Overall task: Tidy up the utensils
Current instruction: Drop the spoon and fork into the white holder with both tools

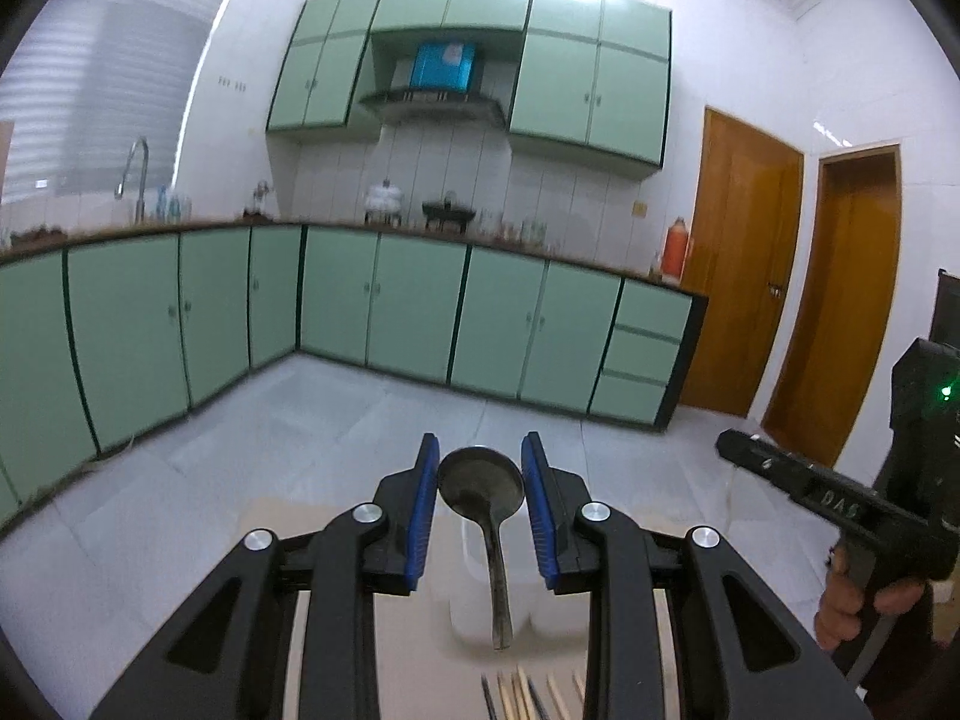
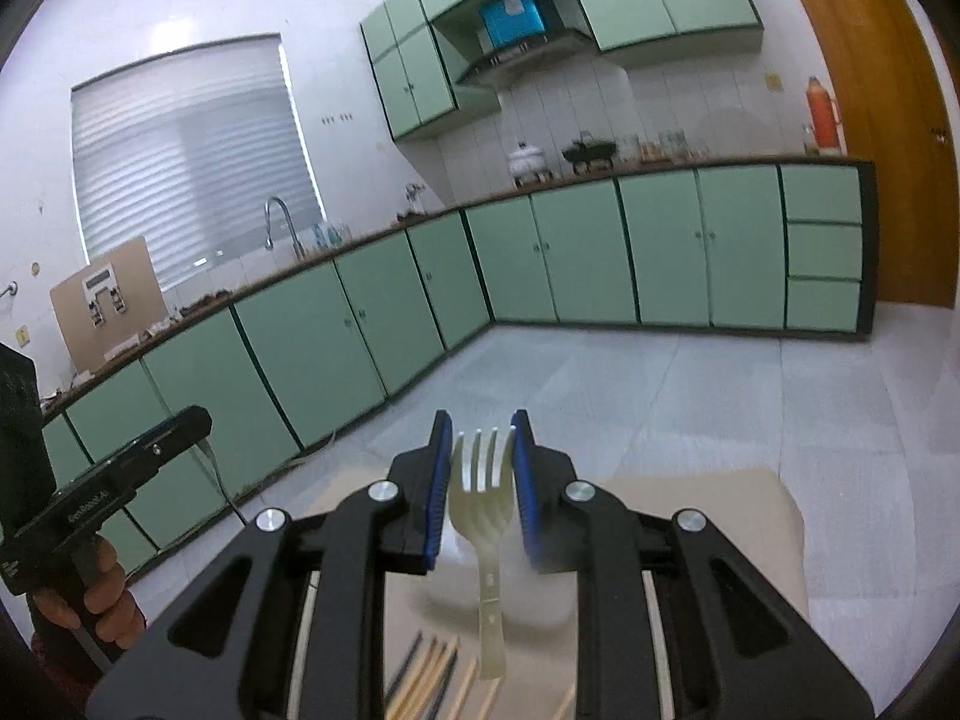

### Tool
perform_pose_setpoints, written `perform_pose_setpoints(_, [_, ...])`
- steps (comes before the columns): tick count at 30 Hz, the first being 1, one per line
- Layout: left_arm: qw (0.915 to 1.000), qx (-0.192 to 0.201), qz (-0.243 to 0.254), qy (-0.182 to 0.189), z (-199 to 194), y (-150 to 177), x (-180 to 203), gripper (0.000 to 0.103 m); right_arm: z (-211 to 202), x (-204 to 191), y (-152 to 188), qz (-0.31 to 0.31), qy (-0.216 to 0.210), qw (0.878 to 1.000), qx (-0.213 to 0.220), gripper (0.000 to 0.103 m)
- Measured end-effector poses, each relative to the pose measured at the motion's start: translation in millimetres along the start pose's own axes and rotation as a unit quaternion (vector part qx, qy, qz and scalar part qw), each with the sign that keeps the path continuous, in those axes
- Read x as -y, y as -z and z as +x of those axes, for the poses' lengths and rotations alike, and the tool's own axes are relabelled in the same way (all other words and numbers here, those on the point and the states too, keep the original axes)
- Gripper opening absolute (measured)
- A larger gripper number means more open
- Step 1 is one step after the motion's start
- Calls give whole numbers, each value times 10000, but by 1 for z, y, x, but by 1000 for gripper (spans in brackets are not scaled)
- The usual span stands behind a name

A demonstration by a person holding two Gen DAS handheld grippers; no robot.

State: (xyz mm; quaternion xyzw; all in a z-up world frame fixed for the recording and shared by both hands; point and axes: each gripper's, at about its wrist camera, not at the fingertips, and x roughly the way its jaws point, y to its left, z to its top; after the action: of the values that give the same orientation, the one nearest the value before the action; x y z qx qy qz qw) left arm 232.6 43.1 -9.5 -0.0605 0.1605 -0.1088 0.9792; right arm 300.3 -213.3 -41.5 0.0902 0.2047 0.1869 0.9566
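In the left wrist view, my left gripper (image 1: 480, 480) is shut on a dark metal spoon (image 1: 483, 489), bowl up between the blue pads, handle hanging down. In the right wrist view, my right gripper (image 2: 482, 468) is shut on a pale plastic fork (image 2: 485, 510), tines up, handle hanging down. Both are lifted above the table. Several chopsticks (image 1: 528, 693) lie below on the table; they also show in the right wrist view (image 2: 429, 675). A white container (image 1: 474, 600) stands under the spoon, and it shows blurred under the fork (image 2: 510, 594).
A beige table top (image 2: 750, 516) lies beneath both grippers. Green kitchen cabinets (image 1: 384, 294) and a tiled floor (image 1: 300, 438) are beyond. The other hand-held gripper shows at the right edge (image 1: 840, 498) and at the left edge (image 2: 108, 480).
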Motion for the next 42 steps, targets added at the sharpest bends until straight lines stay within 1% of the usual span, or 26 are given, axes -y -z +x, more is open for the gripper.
perform_pose_setpoints(2, [9999,130,26,47,12,-14,4,28,8,2,-14,-49,-18,9999,156,19])
perform_pose_setpoints(5, [9997,231,78,61,33,-26,9,28,23,3,-27,-68,-56,9996,263,19])
perform_pose_setpoints(7, [9997,207,84,82,52,-28,13,28,37,3,-33,-126,9,9994,326,19])
perform_pose_setpoints(9, [9998,149,76,73,66,-22,12,28,53,9,-33,-161,99,9992,355,19])
perform_pose_setpoints(12, [9999,-64,94,61,93,-7,12,28,75,16,-25,-106,187,9996,208,19])
perform_pose_setpoints(14, [9996,-267,73,58,106,6,10,28,89,21,-14,-117,269,9996,3,19])
perform_pose_setpoints(20, [9981,-599,69,81,124,31,7,28,99,23,16,-41,215,9992,-349,19])
perform_pose_setpoints(22, [9976,-688,35,99,123,38,5,28,95,23,21,29,206,9991,-368,22])
perform_pose_setpoints(23, [9976,-694,0,79,121,39,4,34,92,23,22,57,206,9991,-364,23])
perform_pose_setpoints(24, [9976,-689,-15,67,119,40,4,45,88,22,24,66,204,9991,-362,25])
perform_pose_setpoints(25, [9978,-660,-21,70,115,40,3,48,84,22,24,84,221,9991,-342,27])
perform_pose_setpoints(27, [9978,-666,-10,64,111,43,3,49,72,23,25,125,259,9992,-262,36])
perform_pose_setpoints(31, [9976,-689,-73,38,99,45,2,52,50,27,30,181,350,9991,-166,44])
perform_pose_setpoints(32, [9977,-669,-81,24,93,46,1,56,45,28,32,193,372,9990,-165,47])
perform_pose_setpoints(33, [9979,-642,-84,10,88,46,1,60,38,29,35,206,411,9988,-166,49])
perform_pose_setpoints(37, [9981,-602,-106,-10,64,52,2,64,12,32,55,311,471,9982,-219,53])
perform_pose_setpoints(38, [9980,-611,-144,-33,54,58,1,67,6,32,62,362,493,9978,-250,57])
perform_pose_setpoints(39, [9977,-639,-197,-46,48,61,1,70,0,32,69,414,501,9975,-291,58])
perform_pose_setpoints(42, [9963,-818,-261,-43,30,78,-1,70,-15,30,91,454,512,9964,-507,60])
